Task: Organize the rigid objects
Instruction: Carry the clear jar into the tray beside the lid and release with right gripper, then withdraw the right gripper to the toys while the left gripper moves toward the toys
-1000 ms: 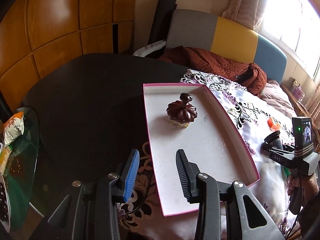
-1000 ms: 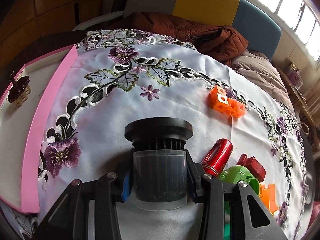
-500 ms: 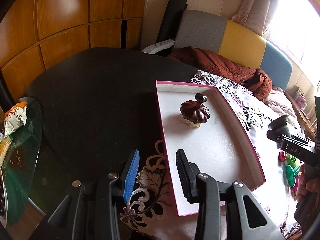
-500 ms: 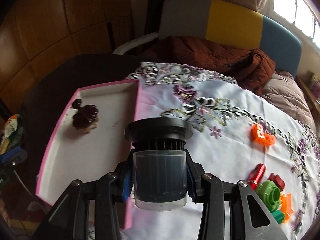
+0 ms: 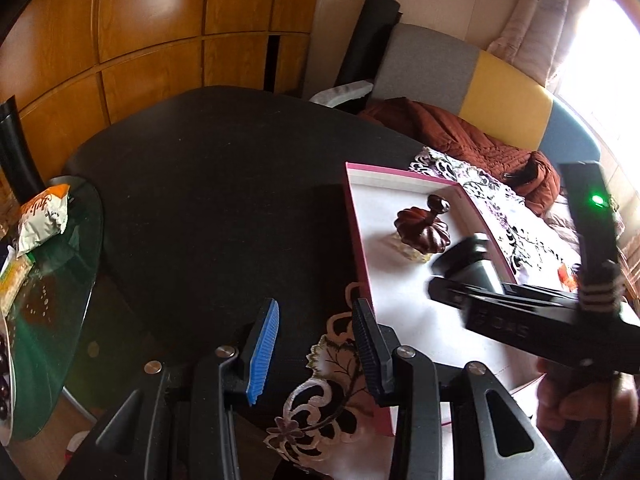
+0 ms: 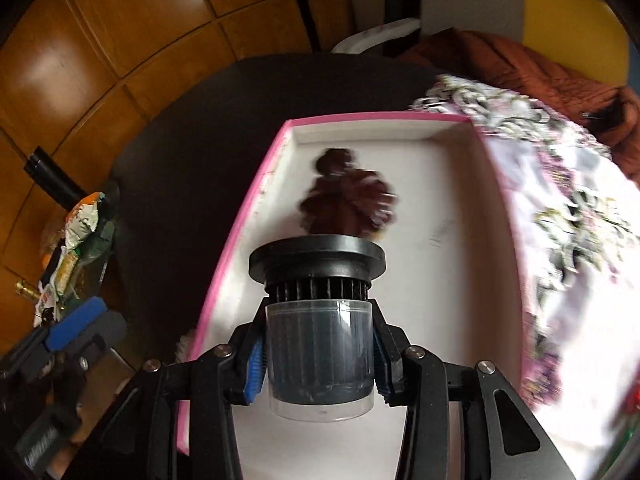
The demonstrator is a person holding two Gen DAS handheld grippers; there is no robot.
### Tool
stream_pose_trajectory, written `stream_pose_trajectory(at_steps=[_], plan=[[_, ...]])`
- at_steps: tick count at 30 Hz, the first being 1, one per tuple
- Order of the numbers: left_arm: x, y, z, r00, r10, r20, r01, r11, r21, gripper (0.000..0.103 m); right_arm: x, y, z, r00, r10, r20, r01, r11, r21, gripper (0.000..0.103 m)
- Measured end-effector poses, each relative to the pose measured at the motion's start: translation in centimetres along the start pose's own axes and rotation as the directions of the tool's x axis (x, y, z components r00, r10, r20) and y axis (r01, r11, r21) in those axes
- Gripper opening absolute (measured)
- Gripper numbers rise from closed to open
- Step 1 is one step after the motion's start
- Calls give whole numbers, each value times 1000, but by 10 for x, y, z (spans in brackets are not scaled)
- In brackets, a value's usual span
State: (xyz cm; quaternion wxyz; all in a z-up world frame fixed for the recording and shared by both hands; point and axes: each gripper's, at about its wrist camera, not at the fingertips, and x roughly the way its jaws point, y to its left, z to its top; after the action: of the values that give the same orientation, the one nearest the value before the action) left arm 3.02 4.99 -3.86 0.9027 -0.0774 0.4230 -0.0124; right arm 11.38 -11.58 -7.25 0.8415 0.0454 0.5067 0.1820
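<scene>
Surface: a dark round table (image 5: 224, 184), partly covered by a white embroidered floral tablecloth (image 6: 568, 240). A shallow pink-edged tray (image 6: 240, 216) with a white floor lies on it. Behind stand wooden wall panels (image 5: 152, 32), a grey, yellow and blue sofa back (image 5: 500, 88) with a rust quilted jacket (image 5: 472, 136), and a bright curtained window. A glass side table (image 5: 60, 280) at left carries snack packets; their print is unreadable.

Right gripper (image 6: 318, 364): jaws part-closed and clamped on a clear jar with a black ribbed lid (image 6: 318, 332), held above the tray's near half. The letters "DAS" show reversed on its body in the left wrist view. A dark brown pumpkin-shaped lid (image 5: 420, 228) sits in the tray's far half.

Left gripper (image 5: 316, 352): jaws partly apart, holding nothing, over the tablecloth's edge beside the tray.
</scene>
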Motion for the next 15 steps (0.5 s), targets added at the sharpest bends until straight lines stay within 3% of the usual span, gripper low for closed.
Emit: stream_pose_trajectory(at_steps=[4,8,11,15], plan=[[3,2,-1,1000,8,-6,-8,1000,1,38,21,3,3,999,-20,-35,20,1000,0,45],[5,4,-1,1000,10,-9,-10,1000,-3,38,20,3,4,1000,-6,-18,6,1000,8,47],[4,3,-1,1000,7,-7,-7,1000,-1,38,9,0,1,1000,8,7,-8,1000,15,57],[0,1,0,1000,5,5,-5,1000,3,38,-10,-3,-1,998,17,53,-18,1000,11,63]])
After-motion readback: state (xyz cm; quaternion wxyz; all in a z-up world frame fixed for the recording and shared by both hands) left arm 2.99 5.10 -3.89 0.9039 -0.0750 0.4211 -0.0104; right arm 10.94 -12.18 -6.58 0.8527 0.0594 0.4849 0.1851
